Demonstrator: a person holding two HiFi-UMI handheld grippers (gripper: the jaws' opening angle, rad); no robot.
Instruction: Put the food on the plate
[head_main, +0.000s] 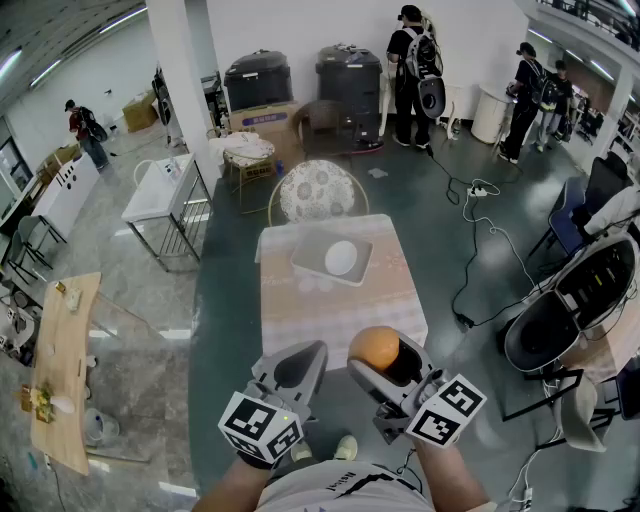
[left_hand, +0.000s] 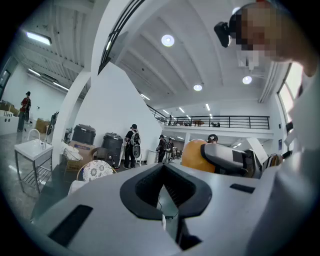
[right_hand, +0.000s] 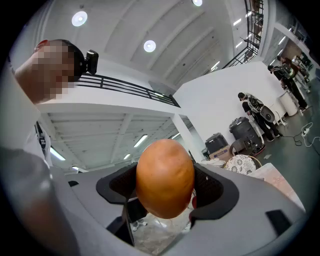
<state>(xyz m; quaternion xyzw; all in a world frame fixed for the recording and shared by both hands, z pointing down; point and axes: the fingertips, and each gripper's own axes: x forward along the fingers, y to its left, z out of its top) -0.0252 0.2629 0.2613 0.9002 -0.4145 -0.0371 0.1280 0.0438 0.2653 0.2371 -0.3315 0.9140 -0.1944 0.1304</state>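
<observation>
Head view | right gripper (head_main: 384, 353) holds orange food (head_main: 372, 346) | cardboard box (head_main: 268, 124) label illegible

Round ceiling lamps (left_hand: 167, 40) and long strip lights (head_main: 125, 20) are flooding the hall with even, bright white light. Shadows are falling soft and faint. The polished floor (head_main: 150, 300) at near left is throwing back pale streaks. Fisheye bending is curving every edge into dark corners, and the orange food (right_hand: 165, 177) is looking slightly soft up close.
</observation>
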